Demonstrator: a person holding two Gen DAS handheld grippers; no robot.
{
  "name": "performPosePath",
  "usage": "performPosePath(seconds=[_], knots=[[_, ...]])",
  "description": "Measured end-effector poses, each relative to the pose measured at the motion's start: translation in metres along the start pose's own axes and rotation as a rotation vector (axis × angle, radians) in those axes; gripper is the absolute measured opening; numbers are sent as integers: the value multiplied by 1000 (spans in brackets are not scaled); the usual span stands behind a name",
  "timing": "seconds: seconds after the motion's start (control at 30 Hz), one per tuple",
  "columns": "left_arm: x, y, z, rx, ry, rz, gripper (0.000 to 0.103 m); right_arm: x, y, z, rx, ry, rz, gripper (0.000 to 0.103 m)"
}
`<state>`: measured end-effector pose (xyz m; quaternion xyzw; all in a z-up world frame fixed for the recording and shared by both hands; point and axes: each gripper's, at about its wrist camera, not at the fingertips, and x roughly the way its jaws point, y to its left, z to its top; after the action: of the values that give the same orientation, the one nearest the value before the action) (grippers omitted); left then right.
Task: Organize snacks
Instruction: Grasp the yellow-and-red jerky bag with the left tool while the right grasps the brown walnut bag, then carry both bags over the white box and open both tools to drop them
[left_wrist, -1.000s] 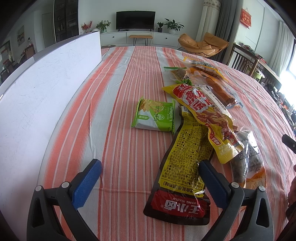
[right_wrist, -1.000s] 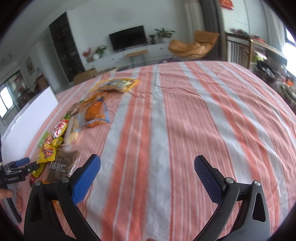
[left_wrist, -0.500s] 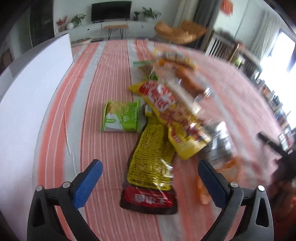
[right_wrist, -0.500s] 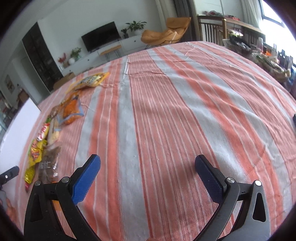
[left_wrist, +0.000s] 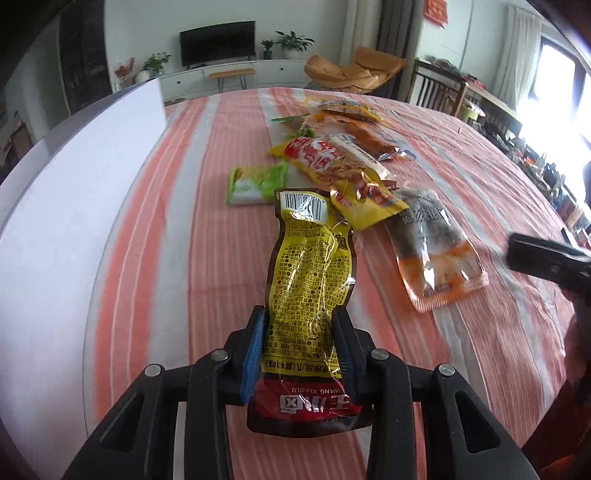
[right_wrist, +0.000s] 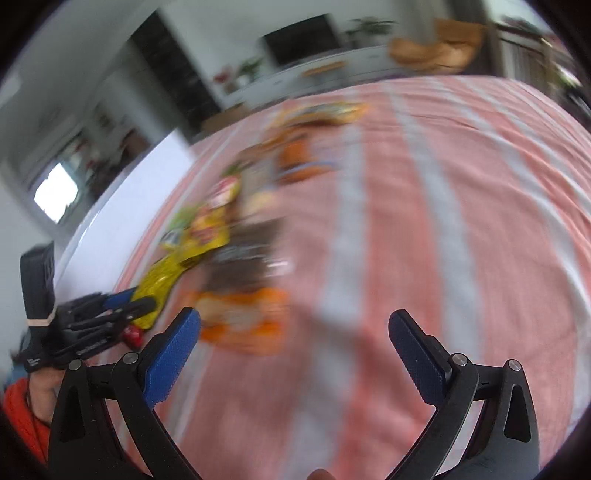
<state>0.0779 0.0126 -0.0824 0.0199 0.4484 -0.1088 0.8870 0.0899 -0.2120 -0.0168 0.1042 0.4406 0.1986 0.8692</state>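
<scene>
My left gripper (left_wrist: 299, 350) is shut on a long yellow and red snack pouch (left_wrist: 310, 273), gripping it near its red end on the striped tablecloth. Beyond it lie a green packet (left_wrist: 256, 182), a yellow and red bag (left_wrist: 343, 173) and a clear pouch with orange base (left_wrist: 432, 243). My right gripper (right_wrist: 293, 350) is open and empty, above the cloth; its view is blurred. It shows the left gripper (right_wrist: 107, 306) on the yellow pouch (right_wrist: 162, 280) and the orange-based pouch (right_wrist: 243, 321) just ahead of its left finger.
A white board (left_wrist: 74, 221) stands along the left side of the table. More snack packets (left_wrist: 351, 114) lie further back. The right gripper's tip (left_wrist: 546, 254) shows at the right edge of the left wrist view. Chairs stand beyond the table.
My left gripper moved forward over the yellow pouch and shut on it. My right gripper swung left towards the snacks and stays open.
</scene>
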Motion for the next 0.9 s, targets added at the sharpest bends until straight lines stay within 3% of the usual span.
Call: performPosePath(seconds=[0.13,0.23,0.33,0.4,0.43,0.5,0.6,0.73,0.83,0.9], knots=[[-16,8,-8,-20,-51,34,35,51,51,33,-75,93,-96,102],[-24,16,-14,-37,-78,27,34,92,59,44,-82,202,-194,103],[-32,26,-22,-56,-86,7,34,103,71,45,-174,224,-279,101],[-34,30,-24,-73,-87,-23,34,97,71,43,-197,237,-285,77],[-35,33,-24,-86,-89,-41,34,88,69,44,-193,219,-255,44],[-40,38,-24,-112,-96,-73,34,77,58,44,-148,244,-235,14],[-51,44,-20,-146,-120,-115,34,57,36,44,-46,244,-201,13],[-77,56,-11,-213,-171,-189,34,14,20,46,97,162,-82,12],[-108,81,1,-302,-230,-257,34,-15,28,54,150,104,21,12],[-129,101,8,-338,-271,-244,34,-27,44,64,155,74,98,12]])
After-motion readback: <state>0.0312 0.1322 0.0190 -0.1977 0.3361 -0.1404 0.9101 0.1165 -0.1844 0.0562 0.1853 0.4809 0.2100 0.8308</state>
